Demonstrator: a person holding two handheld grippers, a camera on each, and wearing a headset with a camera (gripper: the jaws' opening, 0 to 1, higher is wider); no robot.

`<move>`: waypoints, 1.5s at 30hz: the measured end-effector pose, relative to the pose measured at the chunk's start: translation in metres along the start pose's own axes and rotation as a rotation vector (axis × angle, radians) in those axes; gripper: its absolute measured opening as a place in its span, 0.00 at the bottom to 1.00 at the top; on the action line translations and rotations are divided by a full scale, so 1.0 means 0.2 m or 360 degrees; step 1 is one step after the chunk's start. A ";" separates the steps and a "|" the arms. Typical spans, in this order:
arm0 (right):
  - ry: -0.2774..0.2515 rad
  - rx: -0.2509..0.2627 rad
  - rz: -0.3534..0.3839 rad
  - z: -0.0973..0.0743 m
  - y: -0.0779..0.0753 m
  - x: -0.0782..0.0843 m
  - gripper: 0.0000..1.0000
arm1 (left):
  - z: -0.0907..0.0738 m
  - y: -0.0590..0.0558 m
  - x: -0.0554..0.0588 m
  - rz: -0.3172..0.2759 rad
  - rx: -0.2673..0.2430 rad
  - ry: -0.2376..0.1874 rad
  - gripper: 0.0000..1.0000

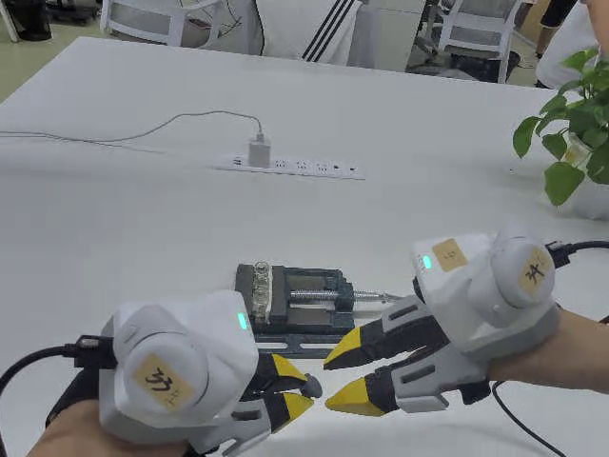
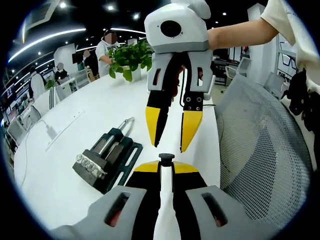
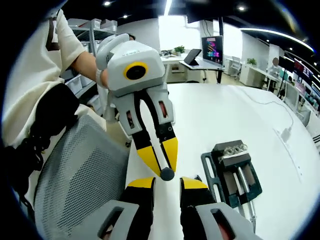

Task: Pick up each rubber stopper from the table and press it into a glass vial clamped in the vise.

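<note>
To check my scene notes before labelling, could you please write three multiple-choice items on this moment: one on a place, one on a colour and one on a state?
1. Where do the glass vials stand?
A. Clamped in the vise
B. In a cardboard box
C. In a plastic rack

2. What colour are the grippers' jaw tips?
A. Red
B. Yellow
C. Blue

3. How is the left gripper?
A. Open, holding nothing
B. Shut on the rubber stopper
C. Shut on a vial

Key: 1 A, the vials sit in a row inside the vise. 2 B, both grippers end in yellow tips. 3 B, the stopper is pinched between its tips, while the right gripper is open.
</note>
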State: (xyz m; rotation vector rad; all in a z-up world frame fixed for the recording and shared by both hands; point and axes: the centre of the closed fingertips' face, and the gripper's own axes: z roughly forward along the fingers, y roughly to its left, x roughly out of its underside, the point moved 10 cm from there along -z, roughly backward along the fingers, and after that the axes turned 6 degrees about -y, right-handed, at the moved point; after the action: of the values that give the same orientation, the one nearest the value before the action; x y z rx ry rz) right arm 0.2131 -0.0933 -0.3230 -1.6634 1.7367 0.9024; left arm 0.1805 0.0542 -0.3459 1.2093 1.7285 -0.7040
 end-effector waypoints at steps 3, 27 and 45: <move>-0.0010 -0.0010 0.0017 0.01 0.00 -0.01 0.12 | 0.00 0.00 0.00 0.0007 -0.0003 -0.0007 0.04; 0.0000 -0.0025 0.0023 0.01 0.00 -0.02 0.07 | 0.00 -0.01 -0.03 0.0032 0.0013 -0.0037 0.04; 0.0033 -0.0082 0.0012 0.01 0.01 -0.02 0.06 | 0.00 -0.02 -0.02 0.0068 0.0037 -0.0047 0.04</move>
State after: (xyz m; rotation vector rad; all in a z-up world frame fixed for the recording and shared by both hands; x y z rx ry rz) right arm 0.2123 -0.0889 -0.3201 -1.7060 1.7482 0.9439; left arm 0.1777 0.0520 -0.3423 1.2424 1.6698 -0.7148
